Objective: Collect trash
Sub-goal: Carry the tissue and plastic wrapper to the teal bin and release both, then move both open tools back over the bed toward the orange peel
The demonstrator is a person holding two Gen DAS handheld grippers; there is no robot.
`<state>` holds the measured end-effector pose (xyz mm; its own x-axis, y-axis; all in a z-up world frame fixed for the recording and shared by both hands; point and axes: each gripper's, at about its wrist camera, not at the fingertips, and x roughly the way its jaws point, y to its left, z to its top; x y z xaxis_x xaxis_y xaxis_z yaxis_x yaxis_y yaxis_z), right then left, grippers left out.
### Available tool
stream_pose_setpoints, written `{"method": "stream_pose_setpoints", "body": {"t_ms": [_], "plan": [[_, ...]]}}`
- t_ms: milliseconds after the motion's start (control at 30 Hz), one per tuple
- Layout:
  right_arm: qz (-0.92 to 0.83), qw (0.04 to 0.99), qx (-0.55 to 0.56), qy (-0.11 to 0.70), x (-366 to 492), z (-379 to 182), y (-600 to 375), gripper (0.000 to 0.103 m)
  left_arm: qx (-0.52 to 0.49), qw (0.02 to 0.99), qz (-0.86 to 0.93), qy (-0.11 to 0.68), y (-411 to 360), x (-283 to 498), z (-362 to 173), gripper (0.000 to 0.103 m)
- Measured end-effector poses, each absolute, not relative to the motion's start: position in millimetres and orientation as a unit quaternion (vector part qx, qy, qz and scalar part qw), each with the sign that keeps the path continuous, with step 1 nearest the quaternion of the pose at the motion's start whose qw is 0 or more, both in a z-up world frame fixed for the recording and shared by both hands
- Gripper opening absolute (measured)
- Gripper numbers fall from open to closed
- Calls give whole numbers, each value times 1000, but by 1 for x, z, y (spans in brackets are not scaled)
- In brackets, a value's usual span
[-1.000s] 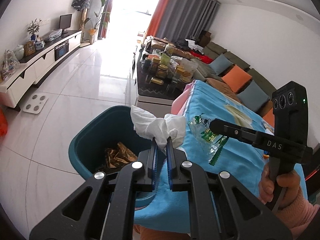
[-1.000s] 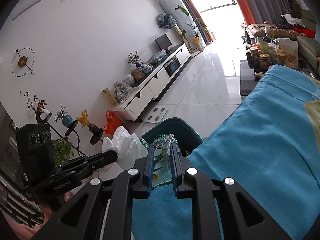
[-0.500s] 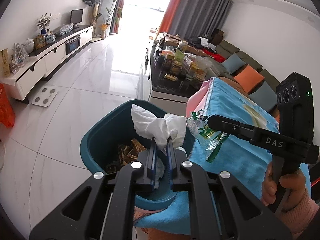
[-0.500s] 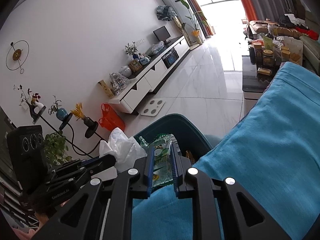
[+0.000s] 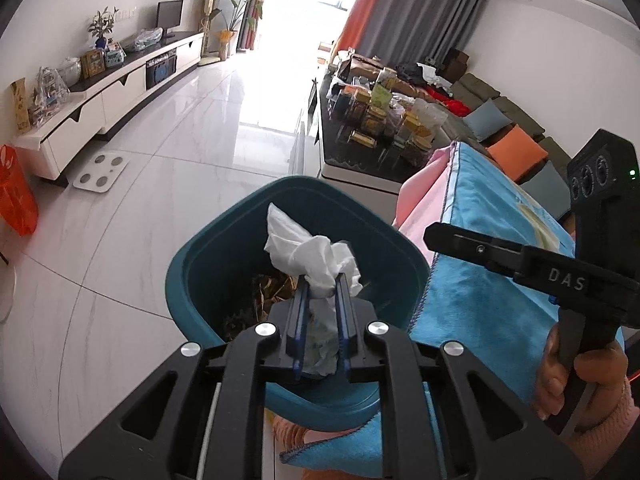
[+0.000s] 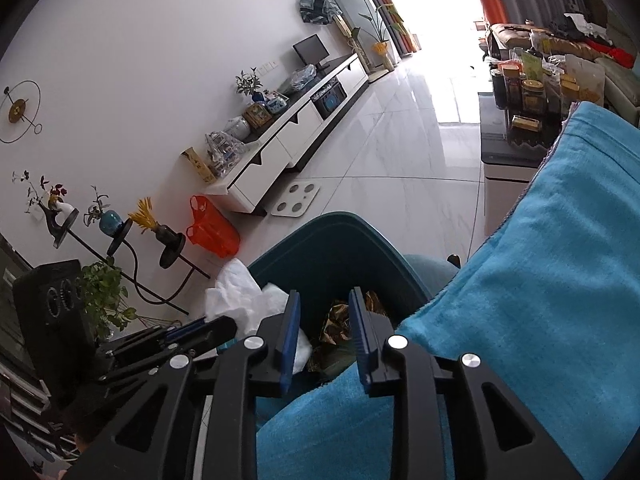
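A: So, the left claw [image 5: 321,286]?
B: Clamped on a tissue [image 5: 310,256], held above the bin [image 5: 208,312], which sits at 6 o'clock in its view.
A: And the right claw [image 6: 324,304]?
B: Fingers parted, gripping nothing, over the bin's mouth. Wrappers [image 6: 340,320] lie inside; the blue cloth [image 6: 540,280] is at 3 o'clock.

White tissue [image 5: 310,254]; teal bin [image 5: 192,280]; blue cloth [image 6: 540,280].

White tile floor [image 5: 168,168] w/ teal bin [image 5: 224,240], scale [image 5: 102,168], orange bag [image 5: 16,196]
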<state>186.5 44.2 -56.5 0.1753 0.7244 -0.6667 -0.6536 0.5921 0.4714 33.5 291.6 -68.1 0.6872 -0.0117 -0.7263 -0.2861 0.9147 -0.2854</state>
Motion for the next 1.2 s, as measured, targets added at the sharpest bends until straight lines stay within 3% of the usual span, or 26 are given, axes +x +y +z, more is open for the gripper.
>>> {"method": "stream_pose_setpoints", "body": {"t_ms": [267, 467, 600, 867, 1200], "plan": [[449, 770, 46, 451, 181, -52, 28, 29, -195, 893, 86, 397, 295, 38, -81, 30], [453, 774, 45, 440, 174, -44, 9, 29, -190, 898, 86, 386, 290, 34, -74, 32], [457, 783, 41, 419, 165, -34, -10, 36, -181, 914, 69, 356, 279, 26, -55, 39], [446, 810, 39, 378, 143, -12, -69, 42, -145, 944, -27, 297, 218, 12, -13, 50], [374, 856, 68, 351, 126, 0, -176, 47, -100, 931, -161, 312, 111, 28, -13, 55]]}}
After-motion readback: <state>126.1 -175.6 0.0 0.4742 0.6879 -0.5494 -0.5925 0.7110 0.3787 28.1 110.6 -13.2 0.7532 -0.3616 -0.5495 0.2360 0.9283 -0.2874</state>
